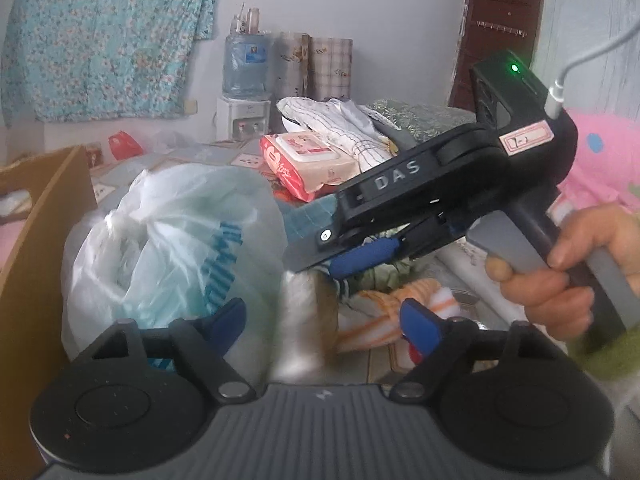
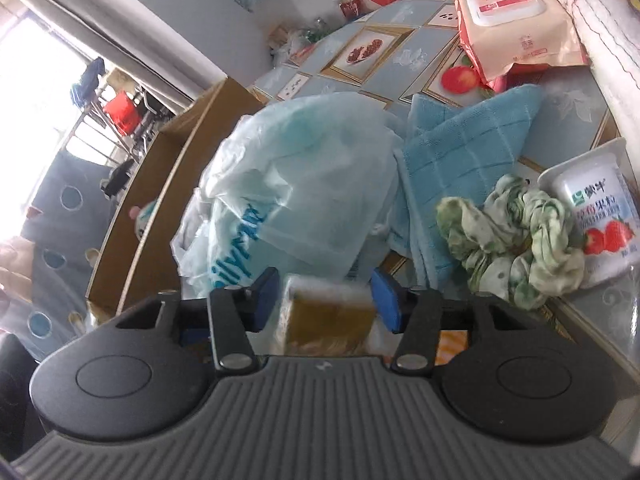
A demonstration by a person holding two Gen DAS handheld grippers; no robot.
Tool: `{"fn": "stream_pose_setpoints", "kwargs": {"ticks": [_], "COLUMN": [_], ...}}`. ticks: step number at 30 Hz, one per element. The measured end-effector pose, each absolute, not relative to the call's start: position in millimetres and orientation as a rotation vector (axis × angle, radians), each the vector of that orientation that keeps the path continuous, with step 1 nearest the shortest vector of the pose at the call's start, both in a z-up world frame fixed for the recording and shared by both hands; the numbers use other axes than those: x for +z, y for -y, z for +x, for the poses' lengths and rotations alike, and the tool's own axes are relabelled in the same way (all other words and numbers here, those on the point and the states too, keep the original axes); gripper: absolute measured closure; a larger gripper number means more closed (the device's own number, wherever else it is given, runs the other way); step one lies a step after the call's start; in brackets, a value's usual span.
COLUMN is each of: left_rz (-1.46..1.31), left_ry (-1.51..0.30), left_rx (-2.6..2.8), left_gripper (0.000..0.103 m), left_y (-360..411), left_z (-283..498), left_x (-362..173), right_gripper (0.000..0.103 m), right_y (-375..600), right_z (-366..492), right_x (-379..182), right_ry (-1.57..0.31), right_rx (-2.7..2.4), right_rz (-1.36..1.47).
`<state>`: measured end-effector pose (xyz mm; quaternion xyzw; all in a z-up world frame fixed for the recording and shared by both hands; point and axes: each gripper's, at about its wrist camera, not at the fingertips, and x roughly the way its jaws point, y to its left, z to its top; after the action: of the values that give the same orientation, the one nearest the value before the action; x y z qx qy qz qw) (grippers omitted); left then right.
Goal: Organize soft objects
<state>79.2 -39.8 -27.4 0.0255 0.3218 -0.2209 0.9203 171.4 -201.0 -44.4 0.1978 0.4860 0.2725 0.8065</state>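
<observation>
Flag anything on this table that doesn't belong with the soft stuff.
The yogurt cup stands out: a rigid food container, lying tipped among the soft things, touching the green scrunchie beside the blue towel. No spill shows.
</observation>
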Motion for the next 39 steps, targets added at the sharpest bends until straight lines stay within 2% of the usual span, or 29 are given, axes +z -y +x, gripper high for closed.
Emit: {"fn": "stream_pose_setpoints", "kwargs": {"ticks": [1, 3, 8, 17, 20, 22, 23, 25, 27, 33, 39], "left_rz": [0.064, 0.08, 0.113, 0.128, 0.13, 0.131, 0.129, 0.127, 0.129, 0.122, 0.085], "left_ry": [-0.668, -0.678, -0.709, -0.728, -0.733, -0.734, -0.733, -0.728, -0.716, -0.663, -0.599], "left_rx": [-0.451, -0.451, -0.439, -0.428, -0.425, -0.423, -0.423, -0.422, -0.422, -0.417, -0.392], "left_gripper": [0.029, 0.034, 0.038, 0.038, 0.038, 0.037, 0.037, 0.036, 0.033, 0.03, 0.03], "left_y": [44, 50, 57, 59, 60, 61, 61, 61, 61, 59, 57], "left_z": [83, 88, 95, 101, 104, 105, 105, 105, 103, 96, 95], "left_x": [-28, -31, -39, -44, -46, -46, -46, -45, -43, -30, -11], "right_gripper": [0.044, 0.04, 0.033, 0.031, 0.036, 0.059, 0.061, 0.077, 0.083, 0.086, 0.087], "right_y": [201, 207, 228, 238, 227, 216, 210, 206, 210, 230, 225], "right_z": [172, 177, 214, 311, 315, 307, 302, 295, 286, 256, 204], "right_x": [-42, -31, -9, -61, -70, -69, -66, -62, -52, -6, 44], "right_ry": [-1.034, -0.985, -0.9, -1.173, -1.19, -1.156, -1.133, -1.086, -1.018, -0.852, -0.709], "right_rx": [0.579, 0.591, 0.482, 0.314, 0.334, 0.353, 0.366, 0.379, 0.41, 0.494, 0.585], "right_rz": [0.411, 0.405, 0.353, 0.207, 0.162, 0.091, 0.06, 0.019, 0.049, 0.193, 0.212]}}
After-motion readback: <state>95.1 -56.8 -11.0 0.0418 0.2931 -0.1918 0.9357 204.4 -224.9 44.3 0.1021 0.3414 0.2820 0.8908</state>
